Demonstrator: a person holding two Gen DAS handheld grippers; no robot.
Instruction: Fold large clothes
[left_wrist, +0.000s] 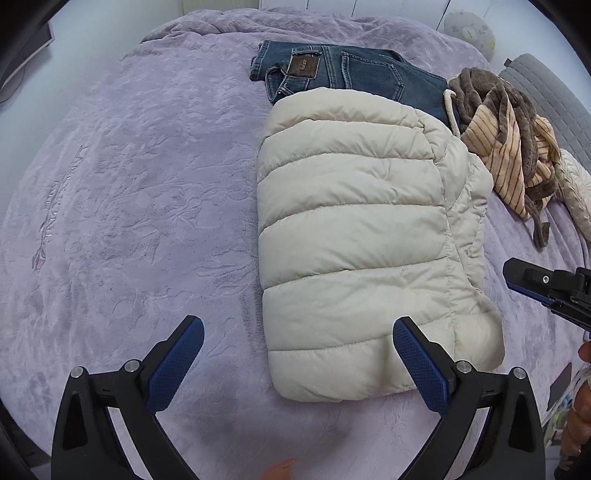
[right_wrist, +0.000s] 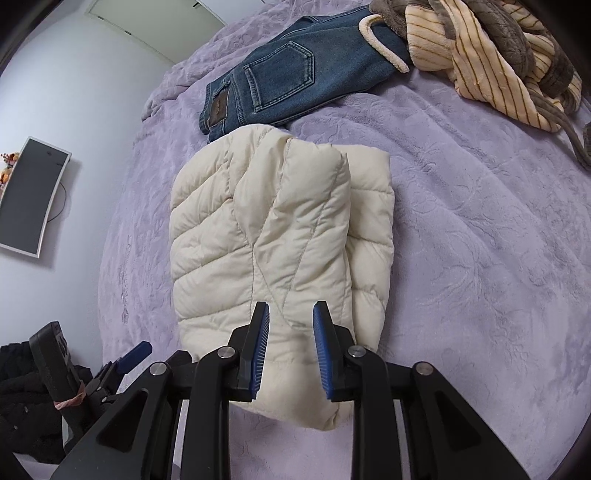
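Note:
A cream quilted puffer jacket (left_wrist: 354, 236) lies folded into a compact bundle on the purple bedspread (left_wrist: 129, 206); it also shows in the right wrist view (right_wrist: 280, 236). My left gripper (left_wrist: 298, 332) is wide open and empty, hovering over the jacket's near left corner. My right gripper (right_wrist: 291, 314) is part open and empty, its blue pads just above the jacket's near edge, touching nothing that I can see. The right gripper also shows at the right edge of the left wrist view (left_wrist: 546, 284).
Folded blue jeans (left_wrist: 351, 74) lie beyond the jacket. A heap of brown and striped peach fleece clothing (left_wrist: 517, 147) lies at the far right. A monitor (right_wrist: 29, 199) hangs on the wall to the left. Dark clothing (right_wrist: 22, 398) sits off the bed's edge.

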